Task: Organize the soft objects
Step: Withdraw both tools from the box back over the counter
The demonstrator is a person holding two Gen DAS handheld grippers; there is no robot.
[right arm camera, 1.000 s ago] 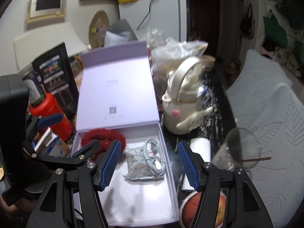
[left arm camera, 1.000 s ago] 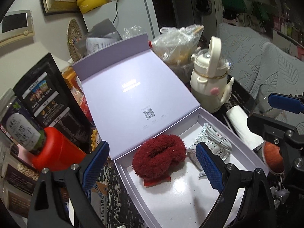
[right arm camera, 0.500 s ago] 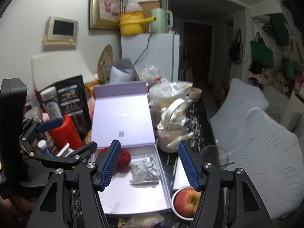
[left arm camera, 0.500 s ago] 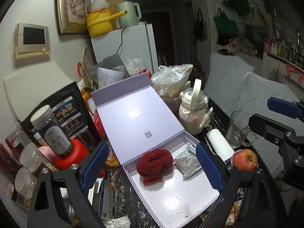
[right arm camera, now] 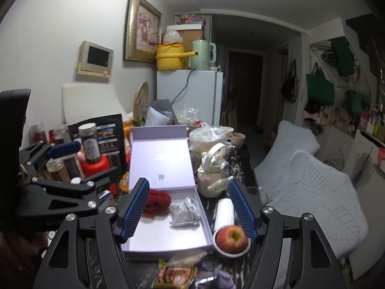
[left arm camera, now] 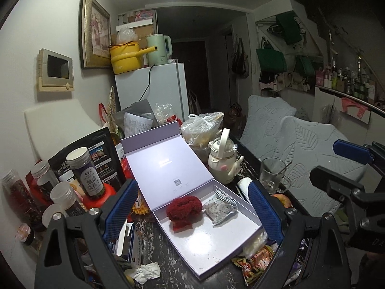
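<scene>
Hovering wide and empty, left gripper [left arm camera: 192,207] frames red fluffy scrunchie [left arm camera: 184,208] at centre; right gripper [right arm camera: 189,208] opening, empty.

The near half of the lavender box [left arm camera: 240,243] is lying bare; jars [left arm camera: 90,171] and a cream kettle [left arm camera: 222,162] are crowding its flanks.

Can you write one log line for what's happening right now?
left gripper: open, empty | right gripper: opening, empty | red fluffy thing, grey pouch: in lavender box
</scene>
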